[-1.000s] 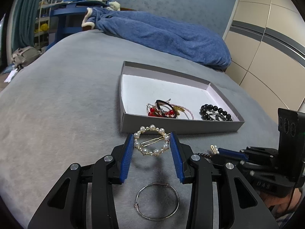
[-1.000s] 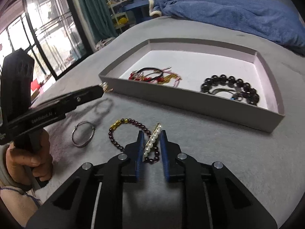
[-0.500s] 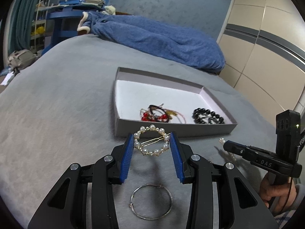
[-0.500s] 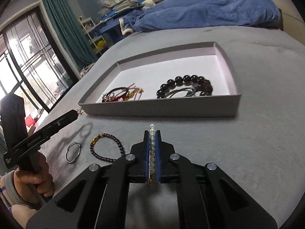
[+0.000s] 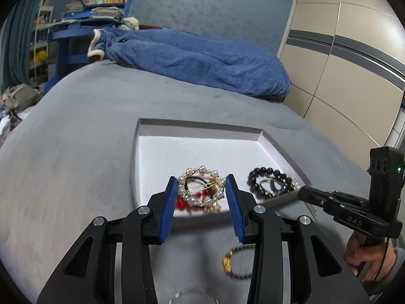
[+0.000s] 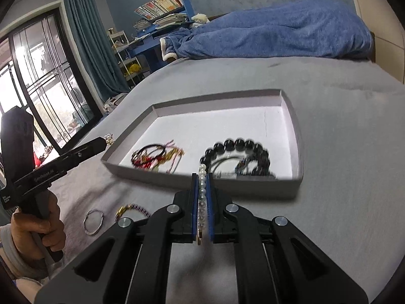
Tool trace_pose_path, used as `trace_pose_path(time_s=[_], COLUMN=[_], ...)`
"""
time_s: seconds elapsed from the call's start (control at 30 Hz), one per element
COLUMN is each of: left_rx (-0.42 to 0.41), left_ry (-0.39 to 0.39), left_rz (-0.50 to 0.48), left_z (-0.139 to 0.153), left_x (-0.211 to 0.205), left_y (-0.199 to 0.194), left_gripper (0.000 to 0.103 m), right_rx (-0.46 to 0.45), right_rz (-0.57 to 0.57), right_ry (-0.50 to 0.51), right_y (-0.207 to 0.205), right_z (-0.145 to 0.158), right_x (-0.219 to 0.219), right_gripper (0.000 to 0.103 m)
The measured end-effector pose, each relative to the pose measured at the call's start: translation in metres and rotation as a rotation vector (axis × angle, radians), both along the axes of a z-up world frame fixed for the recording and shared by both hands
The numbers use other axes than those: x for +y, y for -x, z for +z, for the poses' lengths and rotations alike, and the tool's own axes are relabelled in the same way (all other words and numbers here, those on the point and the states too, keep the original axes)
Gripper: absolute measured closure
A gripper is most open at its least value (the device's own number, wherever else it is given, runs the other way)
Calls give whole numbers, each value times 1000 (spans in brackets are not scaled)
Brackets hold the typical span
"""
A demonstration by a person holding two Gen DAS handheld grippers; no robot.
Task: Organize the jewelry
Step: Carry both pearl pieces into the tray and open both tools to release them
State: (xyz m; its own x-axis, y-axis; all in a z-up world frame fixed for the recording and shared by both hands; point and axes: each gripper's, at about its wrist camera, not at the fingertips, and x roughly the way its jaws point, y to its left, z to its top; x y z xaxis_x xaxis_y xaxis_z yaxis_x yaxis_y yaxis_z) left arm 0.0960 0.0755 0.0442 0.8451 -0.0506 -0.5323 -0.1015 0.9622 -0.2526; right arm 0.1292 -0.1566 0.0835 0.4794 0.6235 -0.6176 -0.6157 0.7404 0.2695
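My left gripper (image 5: 201,186) is shut on a round pearl hair clip (image 5: 200,188) and holds it above the near edge of the grey box (image 5: 202,129). My right gripper (image 6: 202,177) is shut on a straight pearl clip (image 6: 201,192), just before the box's near wall (image 6: 227,185). In the box lie a red-and-black cord bracelet (image 6: 152,155) and a black bead bracelet (image 6: 240,157). On the bed lie a silver hoop (image 6: 93,221) and a dark bead bracelet with gold beads (image 6: 131,209), which also shows in the left wrist view (image 5: 236,261).
The box sits on a grey bed cover (image 5: 76,139). A blue blanket (image 5: 197,60) lies at the far end. A blue shelf with books (image 5: 101,5) stands behind, a wardrobe (image 5: 341,63) at the right and a window (image 6: 38,88) at the left.
Both grippers have risen and moved forward toward the box, each still holding its pearl clip. The left one's clip now hangs over the box's near edge.
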Motion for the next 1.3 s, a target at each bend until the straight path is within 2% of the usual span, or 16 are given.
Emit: trace_pose_path(time_s=[0.2, 0.37, 0.57, 0.8, 0.87, 0.93, 1.0, 1.07, 1.13, 1.23, 1.3], left_rx=[31, 53, 100, 150, 149, 135, 112, 100, 88, 68, 58], left_ry=[-33, -44, -78, -85, -93, -107, -118, -128, -135, -131, -123], left_rz=[-15, -25, -55, -64, -61, -61, -70, -76, -77, -75, -72], left_z=[-3, -8, -20, -28, -27, -25, -22, -19, -17, -14, -13], left_x=[1, 1, -7, -8, -10, -13, -16, -19, -22, -25, -26], left_y=[-28, -47, -66, -75, -76, -73, -69, -66, -63, -57, -53], left_gripper=[63, 63, 63, 63, 56, 42, 37, 32, 26, 23, 22], right_rx=[-2, 7, 23, 45, 38, 28, 10, -17, -42, -96, -126], right_rz=[-19, -30, -26, -36, -35, -37, -40, -43, -43, -61, -72], right_ry=[12, 32, 89, 99, 102, 109, 109, 104, 100, 94, 88], right_y=[-40, -65, -76, -79, -78, -77, -73, -66, -59, -45, -35], right_z=[7, 1, -18, -26, -25, -25, -24, -22, -20, -15, -12], right_x=[11, 20, 30, 31, 31, 30, 29, 27, 26, 22, 18], right_gripper=[97, 97, 97, 97, 97, 95, 86, 67, 57, 36, 32])
